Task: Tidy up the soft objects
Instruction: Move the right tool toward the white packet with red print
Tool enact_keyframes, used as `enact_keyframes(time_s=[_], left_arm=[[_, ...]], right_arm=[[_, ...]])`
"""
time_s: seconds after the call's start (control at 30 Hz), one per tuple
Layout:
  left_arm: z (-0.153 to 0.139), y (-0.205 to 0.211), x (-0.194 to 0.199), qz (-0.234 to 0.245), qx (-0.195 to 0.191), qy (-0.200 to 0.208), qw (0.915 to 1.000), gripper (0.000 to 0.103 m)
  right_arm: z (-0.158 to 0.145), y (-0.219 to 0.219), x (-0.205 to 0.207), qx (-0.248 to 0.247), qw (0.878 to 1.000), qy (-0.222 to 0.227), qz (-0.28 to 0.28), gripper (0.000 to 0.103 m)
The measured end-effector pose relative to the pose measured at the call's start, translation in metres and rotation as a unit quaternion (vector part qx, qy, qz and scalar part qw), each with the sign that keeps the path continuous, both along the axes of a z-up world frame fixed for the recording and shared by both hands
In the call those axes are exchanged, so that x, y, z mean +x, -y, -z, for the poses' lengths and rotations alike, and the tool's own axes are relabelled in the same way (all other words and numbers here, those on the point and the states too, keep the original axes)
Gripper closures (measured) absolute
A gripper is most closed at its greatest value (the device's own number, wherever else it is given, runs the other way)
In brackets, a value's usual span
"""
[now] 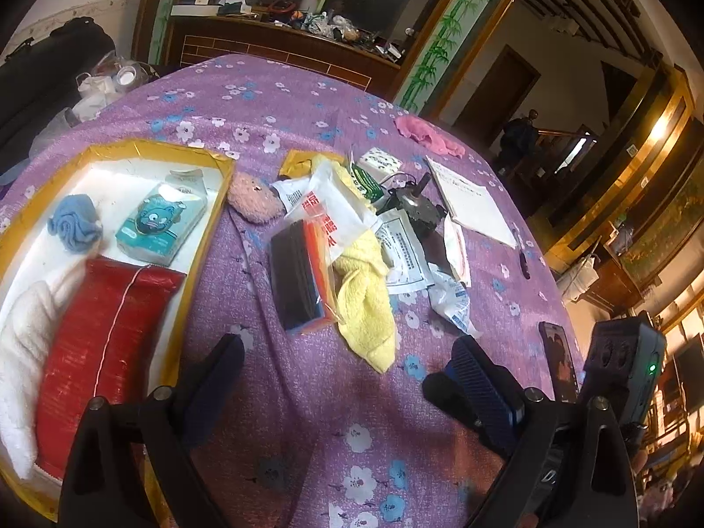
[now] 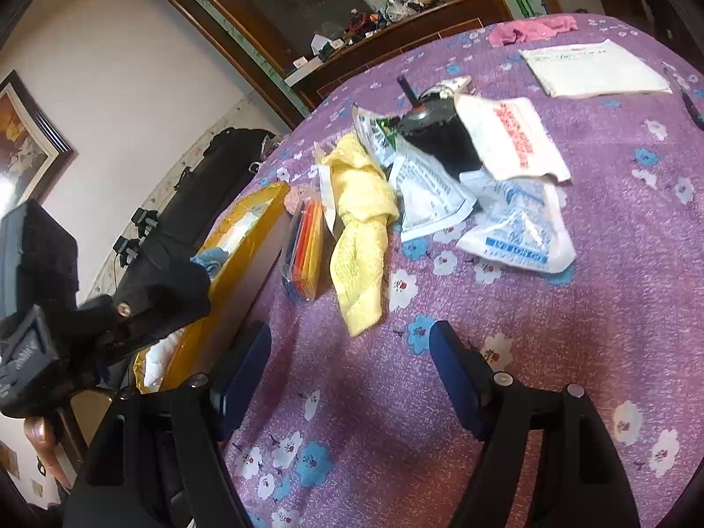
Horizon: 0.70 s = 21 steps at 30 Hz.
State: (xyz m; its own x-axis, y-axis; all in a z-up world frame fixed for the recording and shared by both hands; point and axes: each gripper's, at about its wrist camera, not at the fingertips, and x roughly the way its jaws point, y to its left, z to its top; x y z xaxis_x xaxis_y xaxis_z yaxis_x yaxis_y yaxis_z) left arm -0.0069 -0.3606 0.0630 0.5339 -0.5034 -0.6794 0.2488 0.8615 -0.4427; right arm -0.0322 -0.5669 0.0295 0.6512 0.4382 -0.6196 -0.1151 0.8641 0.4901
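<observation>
Room: we work at a table under a purple flowered cloth (image 1: pixel 308 101), with a dark wooden cabinet (image 1: pixel 281 44) behind it, far beyond both tongs.
Left gripper (image 1: pixel 347 369): we hold it tilted down over bare cloth; its jaws stand wide apart with nothing between them.
Right gripper (image 2: pixel 352 352): we hold it the same way, jaws spread wide and empty, pointed at the pile ahead.
Tray (image 1: pixel 114 149): the gold-edged tray lies to the left of our left tongs, just beside the left finger. We judge it the collecting place, since soft things already sit in it.
Tray contents: a blue cloth (image 1: pixel 75 222), a tissue pack (image 1: pixel 163 224), a red bag (image 1: pixel 105 347) and a white fluffy cloth (image 1: pixel 22 352) lie inside, packed side by side.
Yellow towel (image 2: pixel 358 237): it lies crumpled straight ahead of both tongs, nearest of the loose soft things, its lower end trailing toward us. We judge it the likely next pick, reachable without disturbing the wrappers.
Pink plush (image 1: pixel 255 196): it rests ahead and left of the left tongs, just outside the tray's far corner.
Pink cloth (image 1: pixel 429 134): it lies far ahead near the table's far edge, well apart from everything else.
Clutter: plastic wrappers (image 2: pixel 515 229) and a dark cup (image 2: pixel 440 136) sit beyond the towel, touching it; we judge they should stay put, not being soft goods.
</observation>
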Motion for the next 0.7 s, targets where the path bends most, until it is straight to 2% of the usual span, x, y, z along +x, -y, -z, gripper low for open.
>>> enact_keyframes(time_s=[0.33,0.47,0.7], left_arm=[[0.007,0.006,0.002,0.015,0.001,-0.01,0.9998,0.006],[0.007,0.008,0.002,0.019,0.002,-0.013,0.9997,0.006],[0.008,0.011,0.005,0.021,0.004,-0.015,0.9996,0.006]], right_arm=[[-0.013,0.028,0.013,0.008,0.999,0.005,0.036,0.029],[-0.023,0.034,0.027,-0.009,0.999,0.011,0.044,0.029],[-0.036,0.057,0.066,-0.036,0.998,-0.01,0.042,0.029]])
